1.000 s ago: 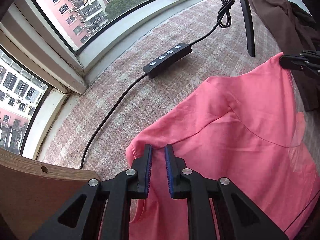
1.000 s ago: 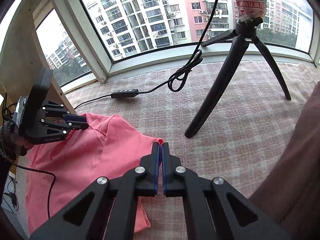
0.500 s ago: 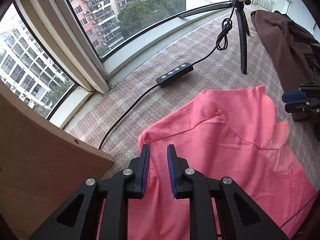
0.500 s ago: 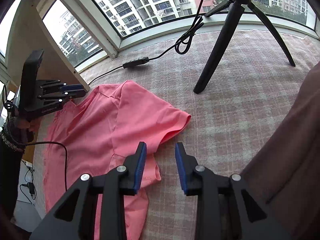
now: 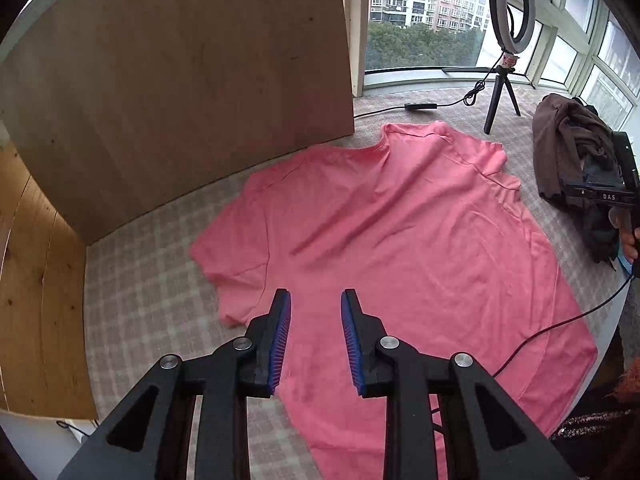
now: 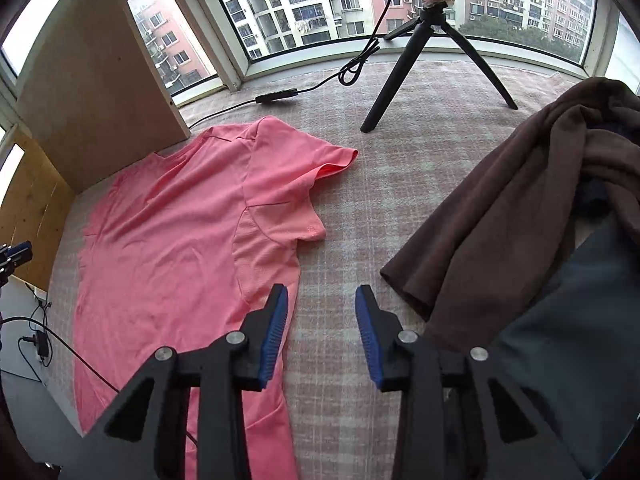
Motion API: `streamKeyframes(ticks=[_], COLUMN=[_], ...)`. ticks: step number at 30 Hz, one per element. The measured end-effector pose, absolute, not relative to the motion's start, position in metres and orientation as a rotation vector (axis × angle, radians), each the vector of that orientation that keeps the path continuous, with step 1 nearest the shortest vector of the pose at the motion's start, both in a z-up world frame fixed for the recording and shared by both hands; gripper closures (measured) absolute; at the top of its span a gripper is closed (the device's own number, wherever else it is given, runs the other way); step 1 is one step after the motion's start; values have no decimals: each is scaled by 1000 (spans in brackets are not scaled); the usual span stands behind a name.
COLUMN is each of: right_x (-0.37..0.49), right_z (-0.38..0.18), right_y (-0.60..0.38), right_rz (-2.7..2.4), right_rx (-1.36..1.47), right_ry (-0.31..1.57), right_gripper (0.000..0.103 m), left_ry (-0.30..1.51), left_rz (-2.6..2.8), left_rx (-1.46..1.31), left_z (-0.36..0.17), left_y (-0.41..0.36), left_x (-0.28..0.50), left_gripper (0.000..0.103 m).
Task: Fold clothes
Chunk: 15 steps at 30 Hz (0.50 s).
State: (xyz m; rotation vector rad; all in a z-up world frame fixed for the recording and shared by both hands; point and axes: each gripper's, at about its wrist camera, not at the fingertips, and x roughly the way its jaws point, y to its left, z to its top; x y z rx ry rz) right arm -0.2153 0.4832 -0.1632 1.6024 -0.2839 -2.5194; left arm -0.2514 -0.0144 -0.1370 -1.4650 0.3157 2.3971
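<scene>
A pink T-shirt (image 5: 400, 248) lies spread flat on the checked cloth, collar toward the window, both short sleeves laid out. My left gripper (image 5: 316, 300) hovers above the shirt's body near its left sleeve, jaws opening, nothing between the pads. In the right wrist view the same pink T-shirt (image 6: 180, 240) fills the left half. My right gripper (image 6: 322, 300) hangs over the shirt's right side seam and the bare cloth beside it, jaws opening and empty. The right gripper's body (image 5: 612, 192) shows at the left wrist view's right edge.
A pile of brown and dark clothes (image 6: 520, 208) lies right of the shirt. A ring light on a black tripod (image 6: 424, 60) stands by the window, its cable and inline remote (image 6: 276, 98) beyond the collar. A wooden panel (image 5: 180, 80) stands along the shirt's left side.
Both grippers let go of the shirt's shoulders and pulled back and up from the window. The right jaws went from shut to open. The shirt now lies flat.
</scene>
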Motion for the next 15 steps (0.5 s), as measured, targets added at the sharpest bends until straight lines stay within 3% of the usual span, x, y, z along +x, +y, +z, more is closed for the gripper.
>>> streamKeyframes(ticks=[8,15], right_x=[-64,-3], right_z=[-205,-229], right_y=[452,439], right_rz=[-2341,-2310], right_rx=[1857,1936], right_ry=[-262,-252], right_gripper=[65,65], left_ry=[91,4], left_rz=[2222,2136], left_rx=[-1775,-1830], left_z=[-201,-246], left_y=[-86,-73], left_x=[-81,-16], left_gripper=[78,75])
